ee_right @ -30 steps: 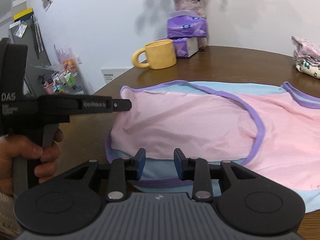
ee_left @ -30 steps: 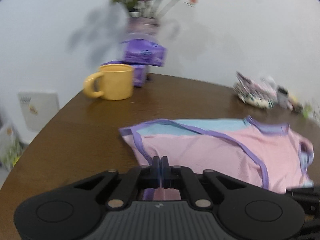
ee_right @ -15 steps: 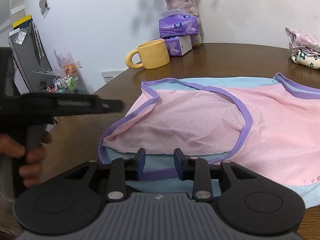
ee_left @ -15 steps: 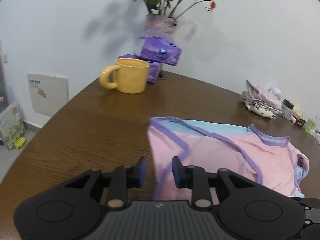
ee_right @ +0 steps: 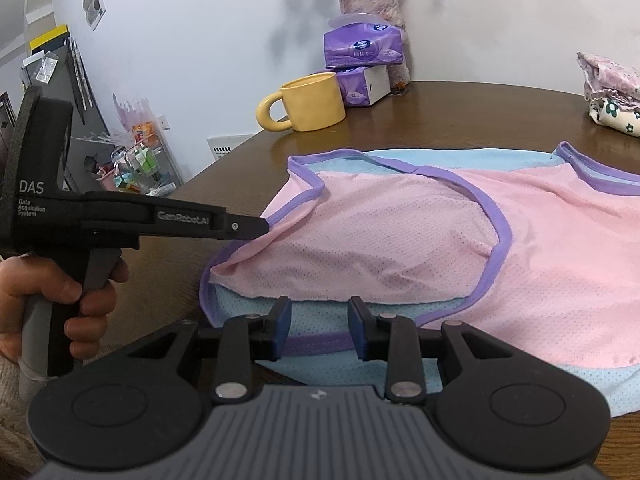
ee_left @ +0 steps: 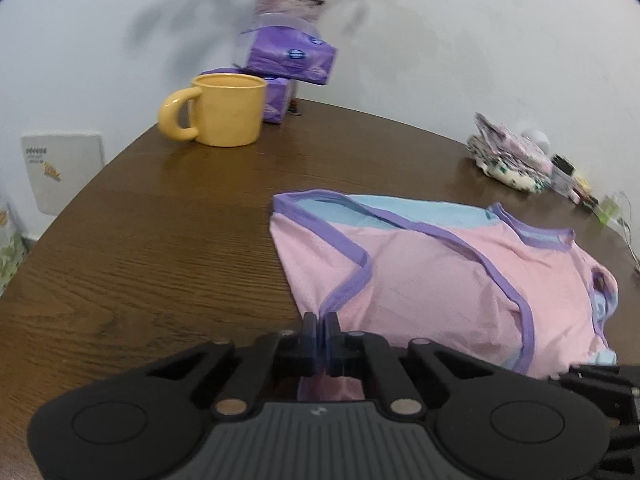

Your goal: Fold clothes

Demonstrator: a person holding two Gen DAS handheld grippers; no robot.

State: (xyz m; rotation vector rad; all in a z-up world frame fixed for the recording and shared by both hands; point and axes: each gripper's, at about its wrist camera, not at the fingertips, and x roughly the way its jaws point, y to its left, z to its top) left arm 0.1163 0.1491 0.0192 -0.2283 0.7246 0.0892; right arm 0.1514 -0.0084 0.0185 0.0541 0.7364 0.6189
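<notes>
The pink and blue garment (ee_right: 400, 240) lies on the brown desk (ee_left: 140, 240) towards its near edge, pink layer doubled over the blue one. The left gripper (ee_left: 320, 334) has its fingers pinched together on the pink fabric's purple-trimmed edge and holds that corner raised, while the right gripper (ee_right: 318, 330) hovers with fingers wide apart over the near hem. By my judgement a fold is under way: the held corner wants carrying across the garment and laying flat, with the right gripper free to pin or take the hem.

Right gripper (ee_right: 319, 326) jaws apart, low over the pink-and-blue garment (ee_right: 420, 248) near edge. Left gripper (ee_right: 262, 229), held by a hand (ee_right: 48, 304), pinches the purple-trimmed pink layer. Yellow mug (ee_right: 306, 102) behind on the table (ee_right: 460, 116).
</notes>
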